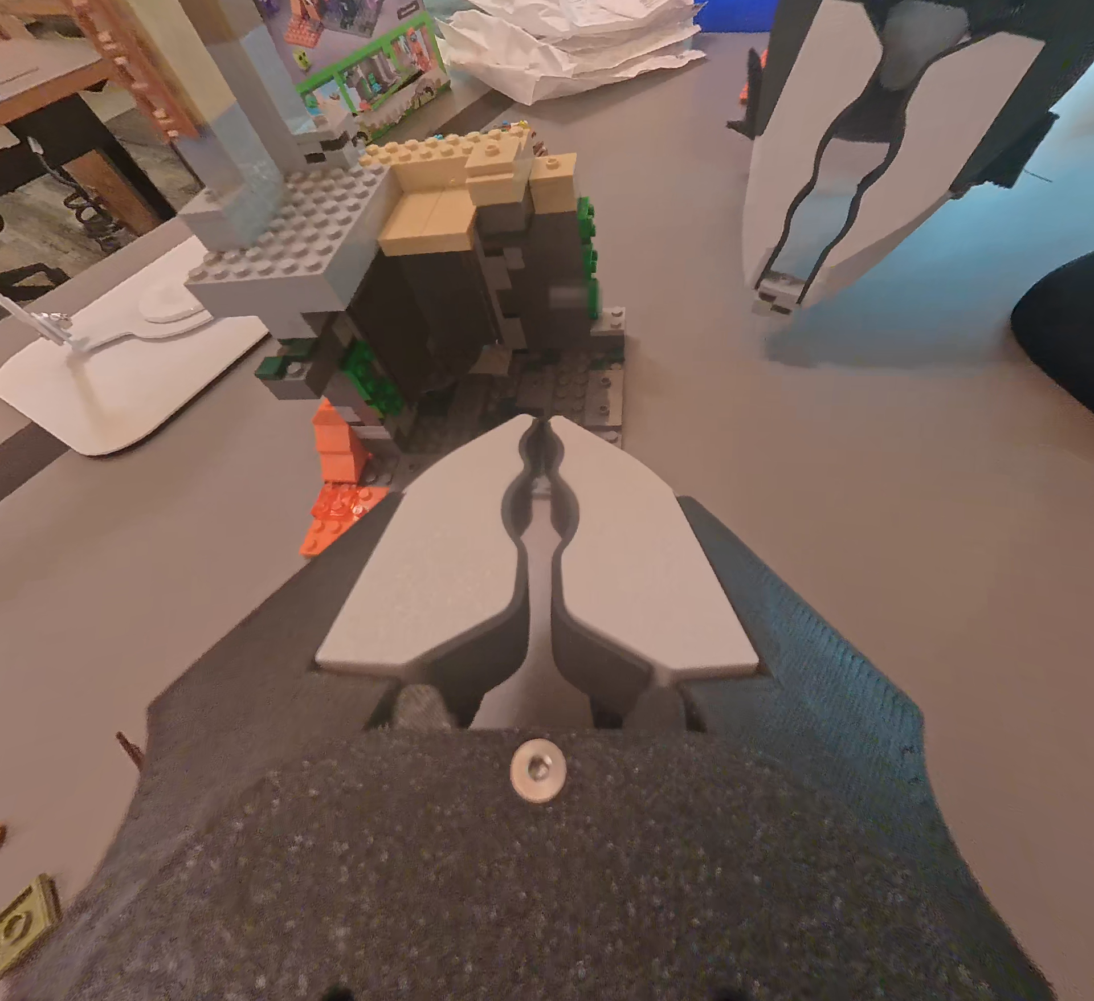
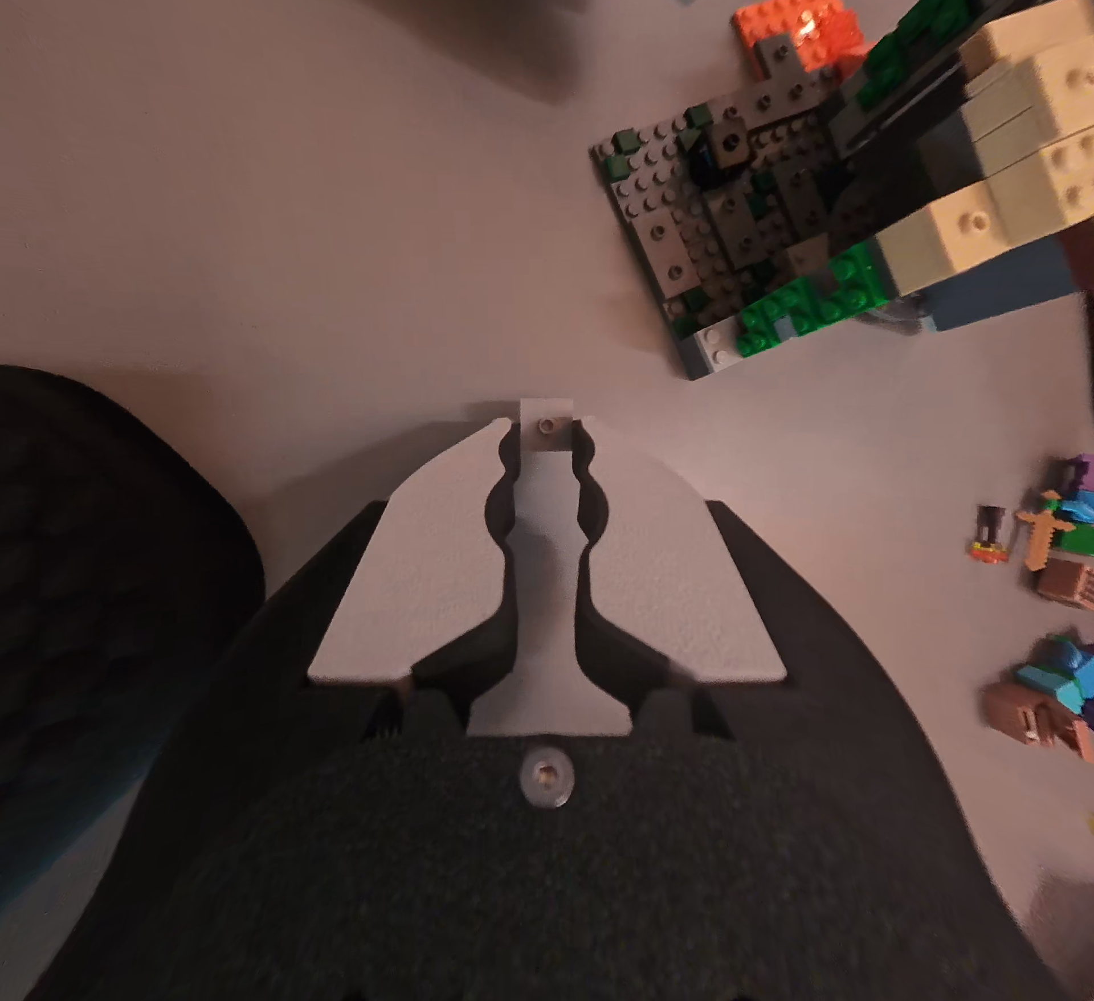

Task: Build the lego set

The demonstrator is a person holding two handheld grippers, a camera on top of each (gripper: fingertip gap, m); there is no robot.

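**Right gripper carries a small grey plate beside the half-built lego model**

The lego model point(image 1: 473, 274) stands on the grey table point(image 1: 769, 499), and everything else is placed from it. It has a dark grey studded baseplate point(image 2: 657, 203), black and dark grey walls with green pieces up the sides, a tan top, and a light grey studded platform point(image 1: 308, 238) jutting from its upper left. Orange plates point(image 1: 337, 505) lie at its near-left foot.

The left gripper point(image 1: 540, 428) sits just in front of the model's baseplate, low over the table, jaws pressed together at the tips with nothing visible between them.

The right gripper point(image 2: 547, 428) is held to the right of the model, apart from it, tips pointing down at the table. Its jaws are clamped on a small grey plate point(image 2: 547, 431) with one stud showing.

Behind the model stands the lego box point(image 1: 355, 13), and crumpled white paper bags point(image 1: 568, 37) lie behind it to the right. A white stand base point(image 1: 106, 380) rests left of the model. Loose minifigures and accessories point(image 2: 1054, 558) lie scattered on the table near the model.
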